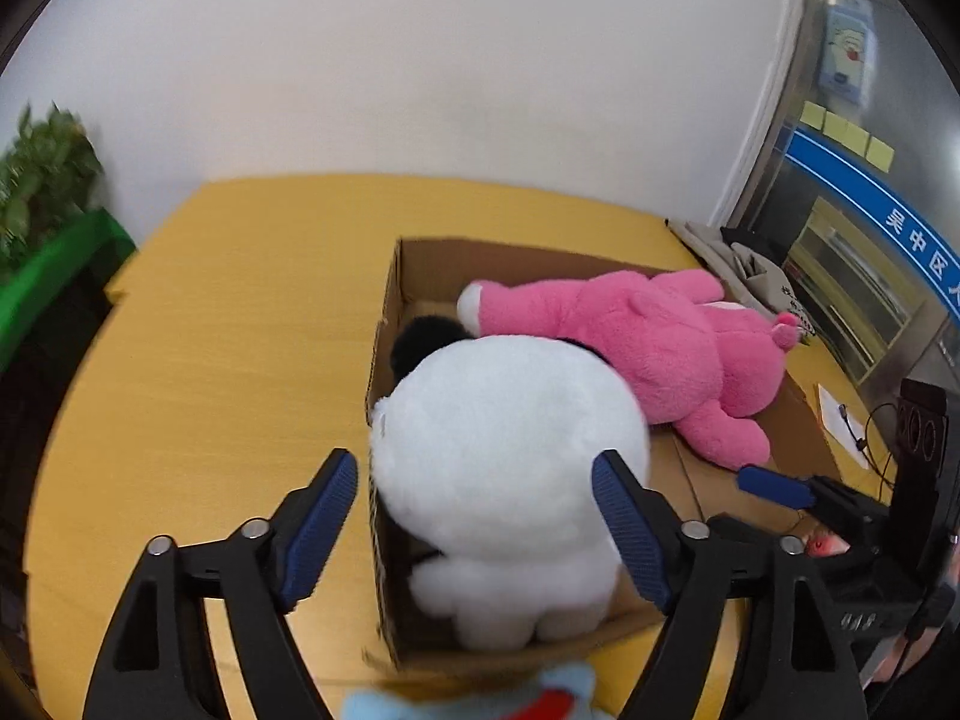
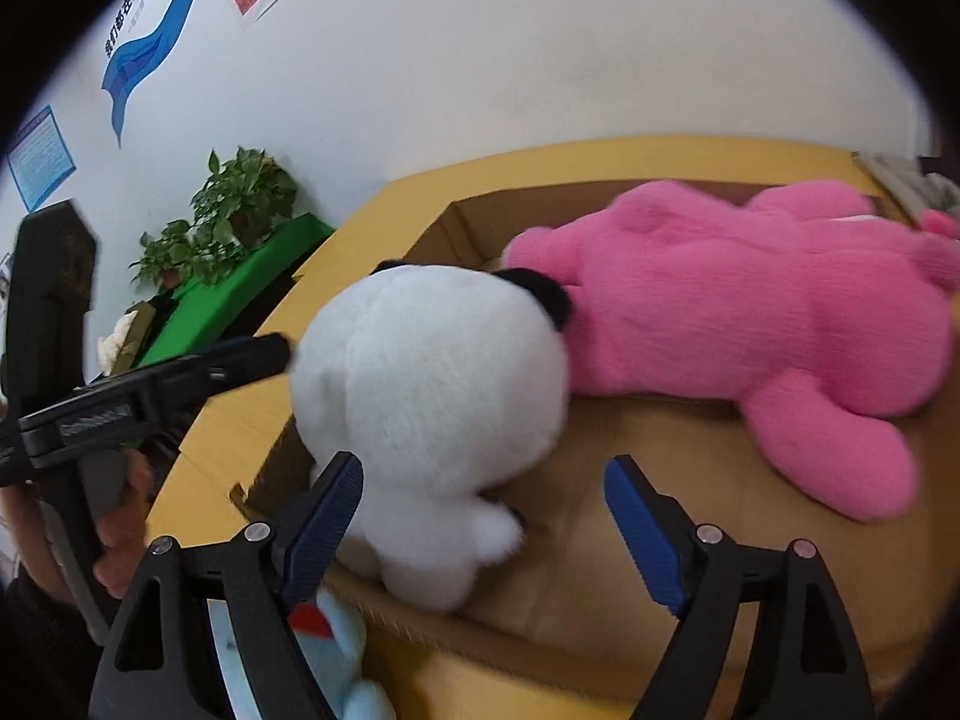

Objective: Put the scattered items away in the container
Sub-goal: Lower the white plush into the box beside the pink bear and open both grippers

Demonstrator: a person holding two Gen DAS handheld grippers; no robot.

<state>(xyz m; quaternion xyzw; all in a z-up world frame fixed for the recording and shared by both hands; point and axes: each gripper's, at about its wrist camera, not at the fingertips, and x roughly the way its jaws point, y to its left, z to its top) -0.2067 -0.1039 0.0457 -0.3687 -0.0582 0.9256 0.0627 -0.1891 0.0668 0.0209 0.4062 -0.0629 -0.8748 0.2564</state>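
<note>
An open cardboard box (image 1: pixel 420 264) (image 2: pixel 600 516) stands on the yellow table (image 1: pixel 240 324). A pink plush bear (image 1: pixel 648 348) (image 2: pixel 750 312) lies across its far side. A white plush with black ears (image 1: pixel 510 456) (image 2: pixel 432 384) sits in the near left corner of the box. My left gripper (image 1: pixel 474 516) is open, its fingers on either side of the white plush without pressing it. My right gripper (image 2: pixel 483 528) is open over the box's near edge, its left finger beside the white plush. A light blue plush (image 1: pixel 456 696) (image 2: pixel 336 660) lies outside the box at the near edge.
A green bench (image 1: pixel 54 282) (image 2: pixel 234 294) with potted plants (image 2: pixel 222 210) stands left of the table. A grey bag (image 1: pixel 744 270) and papers with a cable (image 1: pixel 846 426) lie at the table's right side. A glass door is at right.
</note>
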